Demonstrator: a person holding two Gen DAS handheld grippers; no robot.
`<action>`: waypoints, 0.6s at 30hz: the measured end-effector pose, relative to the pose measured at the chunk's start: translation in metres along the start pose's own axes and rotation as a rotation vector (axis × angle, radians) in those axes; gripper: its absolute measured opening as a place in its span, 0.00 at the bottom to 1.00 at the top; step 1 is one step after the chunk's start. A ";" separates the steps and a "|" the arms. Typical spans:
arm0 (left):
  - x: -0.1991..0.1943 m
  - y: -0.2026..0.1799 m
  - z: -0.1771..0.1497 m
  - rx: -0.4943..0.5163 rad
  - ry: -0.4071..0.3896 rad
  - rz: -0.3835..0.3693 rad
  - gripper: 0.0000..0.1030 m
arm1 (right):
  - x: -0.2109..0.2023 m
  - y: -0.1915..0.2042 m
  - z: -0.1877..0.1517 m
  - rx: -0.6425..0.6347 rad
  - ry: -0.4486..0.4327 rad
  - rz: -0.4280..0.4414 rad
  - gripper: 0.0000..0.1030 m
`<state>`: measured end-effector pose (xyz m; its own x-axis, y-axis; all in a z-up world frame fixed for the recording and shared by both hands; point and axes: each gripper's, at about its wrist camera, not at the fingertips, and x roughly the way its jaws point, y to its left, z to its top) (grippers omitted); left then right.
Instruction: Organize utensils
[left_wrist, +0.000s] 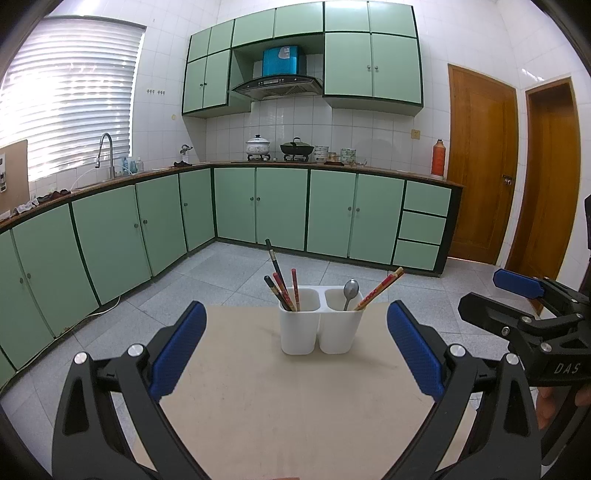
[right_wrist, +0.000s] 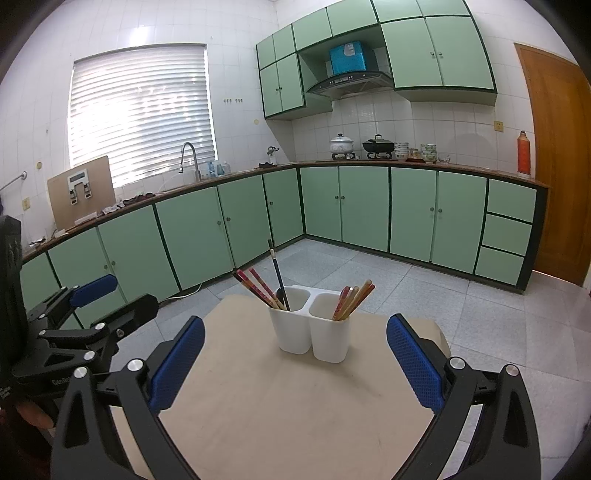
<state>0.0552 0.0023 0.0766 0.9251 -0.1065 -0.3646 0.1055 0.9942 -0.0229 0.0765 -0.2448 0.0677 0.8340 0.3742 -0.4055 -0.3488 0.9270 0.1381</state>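
Both the left hand-held gripper (left_wrist: 295, 345) and right hand-held gripper (right_wrist: 295, 349) are hovering wide open and empty, facing the white two-compartment utensil holder (left_wrist: 319, 321) standing on the bench (left_wrist: 295, 406). Sorting looks unfinished: the spoon (left_wrist: 350, 291) is sharing a compartment with chopsticks (left_wrist: 378, 291), so one likely needs lifting out.

White two-compartment holder (right_wrist: 314, 332) is seen on table (right_wrist: 258, 406); chopsticks (right_wrist: 352, 301) in both compartments; right gripper (right_wrist: 295, 363) spread wide.

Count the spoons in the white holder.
1. The spoon stands bowl-up in the right compartment of the white holder, beside red chopsticks. Others may sit hidden below the rim.
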 end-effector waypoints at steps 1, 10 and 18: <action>0.000 -0.001 0.000 0.000 -0.001 0.000 0.93 | 0.000 0.000 0.000 0.000 0.001 0.000 0.94; 0.004 0.001 -0.003 -0.004 0.003 -0.002 0.93 | 0.003 -0.005 -0.004 0.003 0.008 -0.002 0.94; 0.007 0.004 -0.006 -0.002 0.009 -0.003 0.93 | 0.003 -0.007 -0.005 0.006 0.011 -0.002 0.94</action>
<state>0.0602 0.0052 0.0687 0.9216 -0.1090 -0.3725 0.1070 0.9939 -0.0260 0.0795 -0.2500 0.0612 0.8300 0.3724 -0.4153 -0.3449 0.9277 0.1427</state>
